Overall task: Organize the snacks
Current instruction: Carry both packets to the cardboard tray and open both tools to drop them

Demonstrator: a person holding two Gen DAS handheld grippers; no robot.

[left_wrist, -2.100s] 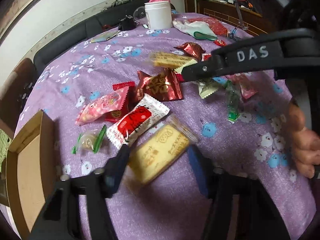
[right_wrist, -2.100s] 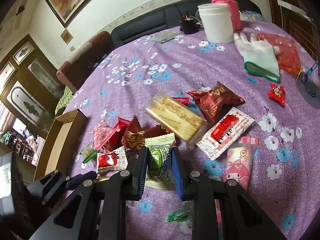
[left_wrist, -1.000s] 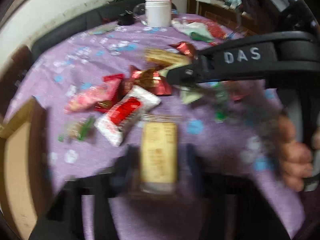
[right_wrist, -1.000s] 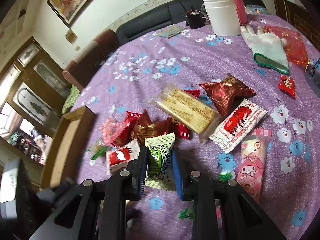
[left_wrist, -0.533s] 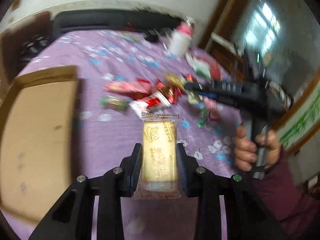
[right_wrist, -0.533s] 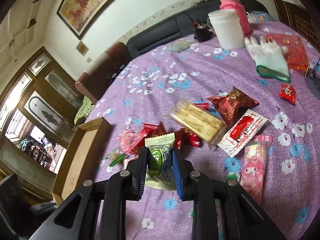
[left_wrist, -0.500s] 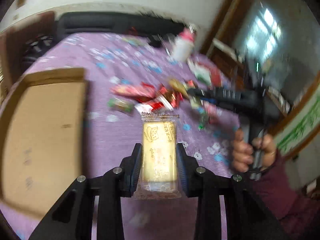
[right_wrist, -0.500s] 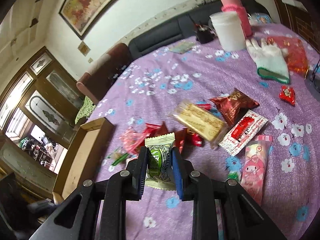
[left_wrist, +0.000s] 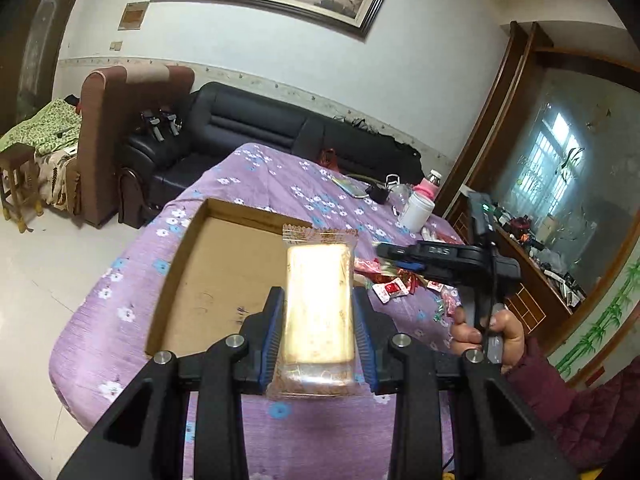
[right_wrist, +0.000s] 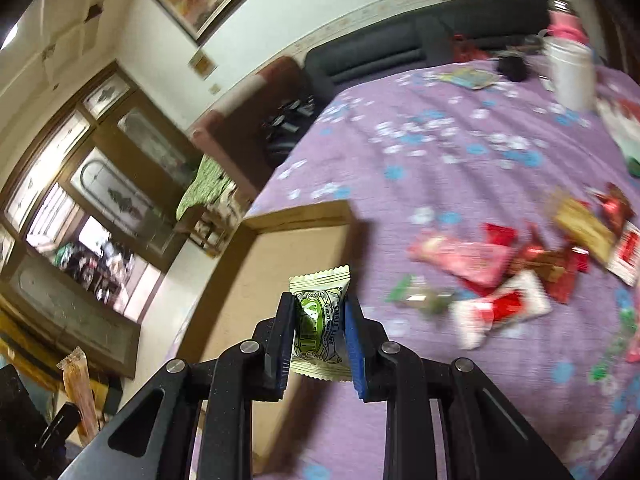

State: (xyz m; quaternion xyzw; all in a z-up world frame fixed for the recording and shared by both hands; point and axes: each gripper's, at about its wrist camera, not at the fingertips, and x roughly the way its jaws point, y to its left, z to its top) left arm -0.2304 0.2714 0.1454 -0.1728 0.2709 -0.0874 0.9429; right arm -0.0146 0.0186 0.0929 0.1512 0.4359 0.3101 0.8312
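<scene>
My left gripper (left_wrist: 319,300) is shut on a yellow biscuit pack (left_wrist: 319,300) in clear wrap, held in the air over the near right part of an open cardboard box (left_wrist: 224,276). My right gripper (right_wrist: 319,308) is shut on a pale green snack packet (right_wrist: 320,320), raised above the box's (right_wrist: 280,264) right side. In the left wrist view the right gripper (left_wrist: 390,251) shows from the side, held by a hand (left_wrist: 486,330). In the right wrist view the biscuit pack (right_wrist: 78,392) appears at the bottom left. Several loose snacks (right_wrist: 504,276) lie on the purple flowered cloth (right_wrist: 440,168).
A white jar (left_wrist: 416,212) and a pink bottle (left_wrist: 429,186) stand at the table's far side with a small black object (left_wrist: 378,193). A black sofa (left_wrist: 256,124) and a brown armchair (left_wrist: 116,128) sit beyond the table. The box lies at the table's left edge.
Both grippers rose and swung left from the snack pile toward the cardboard box, each still holding its pack. The left gripper rolled, so its view now shows the room and wall.
</scene>
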